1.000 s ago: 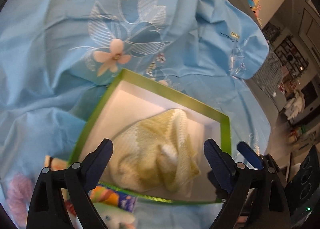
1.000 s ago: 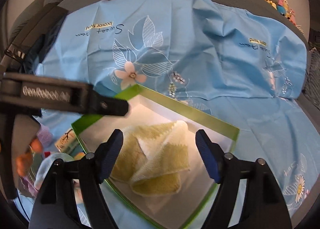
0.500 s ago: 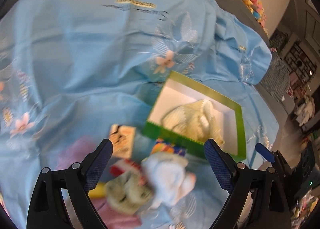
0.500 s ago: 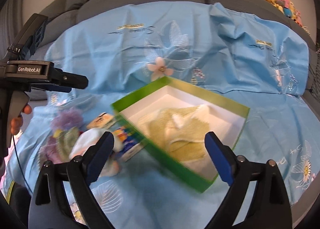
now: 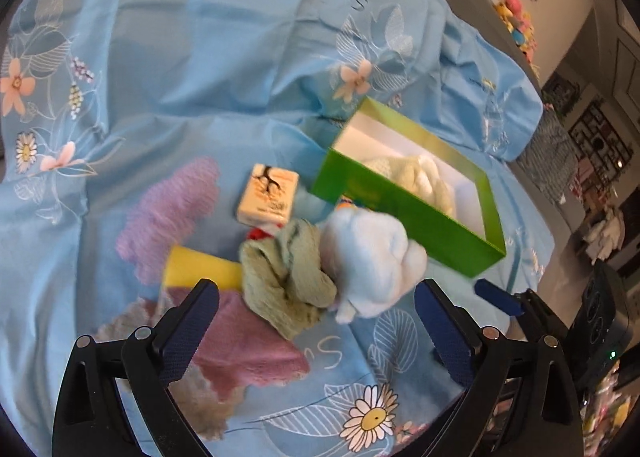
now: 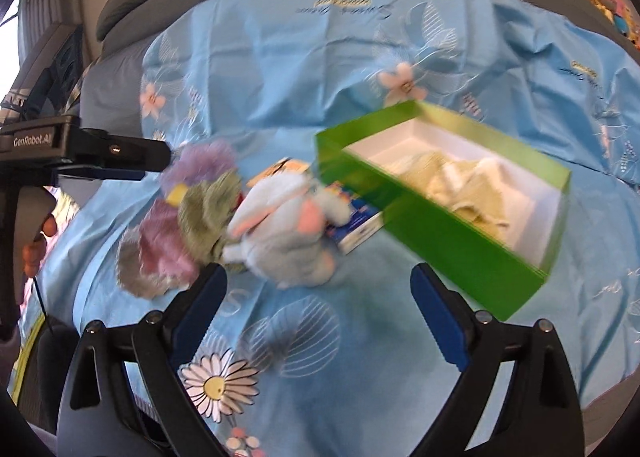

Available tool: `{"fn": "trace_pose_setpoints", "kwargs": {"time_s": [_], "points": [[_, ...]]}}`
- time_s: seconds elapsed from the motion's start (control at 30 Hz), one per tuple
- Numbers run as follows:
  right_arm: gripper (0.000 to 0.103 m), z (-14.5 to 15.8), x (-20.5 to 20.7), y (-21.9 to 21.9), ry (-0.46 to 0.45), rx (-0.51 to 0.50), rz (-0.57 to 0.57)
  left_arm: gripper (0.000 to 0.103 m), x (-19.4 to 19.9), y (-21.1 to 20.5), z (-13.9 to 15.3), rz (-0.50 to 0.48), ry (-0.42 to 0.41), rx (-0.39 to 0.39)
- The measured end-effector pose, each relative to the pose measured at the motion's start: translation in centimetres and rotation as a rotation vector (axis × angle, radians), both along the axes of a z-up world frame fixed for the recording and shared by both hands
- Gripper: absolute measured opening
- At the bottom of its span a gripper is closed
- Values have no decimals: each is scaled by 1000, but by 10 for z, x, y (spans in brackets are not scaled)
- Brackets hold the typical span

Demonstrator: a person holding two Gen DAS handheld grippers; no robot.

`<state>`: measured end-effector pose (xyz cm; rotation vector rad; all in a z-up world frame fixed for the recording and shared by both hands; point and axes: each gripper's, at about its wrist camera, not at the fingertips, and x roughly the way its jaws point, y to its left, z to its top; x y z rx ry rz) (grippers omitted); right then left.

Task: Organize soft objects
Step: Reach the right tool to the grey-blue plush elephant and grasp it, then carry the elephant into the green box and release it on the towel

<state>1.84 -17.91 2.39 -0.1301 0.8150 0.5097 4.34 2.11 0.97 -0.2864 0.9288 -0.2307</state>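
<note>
Fluffy pale-blue plush toy touches a crumpled sage-green knitted cloth beside the glossy green cardboard box; left gripper has just widened, right gripper gapes; both empty.

Sheet: light blue, printed with white leaf outlines, pink blossoms and white daisies with yellow centres. Box: bright green outside, white inside. Knitted cloth in it: pale yellow. Plush toy: pale blue and white, pink ear patches. Rag: sage green. Towel: dusty pink. Pouf: lilac. Small carton: cream and orange with black branch motif.
</note>
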Motion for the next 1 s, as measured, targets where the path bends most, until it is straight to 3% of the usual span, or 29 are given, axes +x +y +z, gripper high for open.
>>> {"fn": "trace_pose_setpoints", "kwargs": {"time_s": [0.23, 0.6, 0.67, 0.73, 0.8, 0.87, 0.93, 1.0], "points": [[93, -22, 0, 14, -3, 23, 27, 98, 8, -37, -5, -125, -98, 65], [84, -45, 37, 22, 54, 154, -23, 98, 61, -67, -20, -215, -18, 112], [81, -48, 42, 25, 69, 157, -21, 98, 65, -67, -24, -220, 12, 112], [70, -52, 44, 28, 95, 171, -11, 90, 64, -68, -27, -236, 27, 109], [68, -56, 46, 31, 109, 183, -3, 82, 62, -69, -31, -257, 43, 103], [64, -56, 43, 36, 94, 174, 15, 80, 59, -70, -32, -261, 41, 98], [48, -53, 40, 41, 89, 192, 49, 78, 56, -68, -31, -258, 33, 89], [48, -53, 38, 47, 81, 167, 50, 75, 53, -66, -32, -252, 34, 68]]}}
